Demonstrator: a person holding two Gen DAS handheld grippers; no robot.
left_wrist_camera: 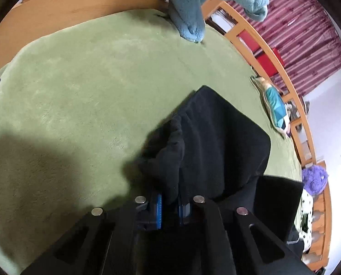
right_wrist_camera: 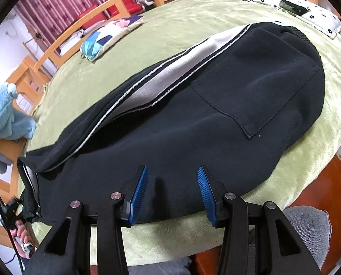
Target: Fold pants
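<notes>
Black pants (right_wrist_camera: 193, 119) with a white side stripe lie lengthwise on the green blanket (right_wrist_camera: 175, 25), waistband at the far right, leg cuffs at the left. My right gripper (right_wrist_camera: 172, 178) is open, its blue pads above the near edge of the pants at mid-thigh, holding nothing. My left gripper (left_wrist_camera: 169, 202) is shut on the bunched black cuff end of the pants (left_wrist_camera: 207, 137) and holds it lifted off the blanket (left_wrist_camera: 90, 80). That gripper also shows at the far left of the right wrist view (right_wrist_camera: 14, 208), clamped on the cuffs.
A light blue plush garment (left_wrist_camera: 188, 16) hangs at the bed's far corner. A patterned cushion (right_wrist_camera: 106, 36) and a white dotted pillow (right_wrist_camera: 291, 4) lie on the blanket. A wooden rail (left_wrist_camera: 285, 73) runs along the far side, with red chairs and a maroon curtain behind it.
</notes>
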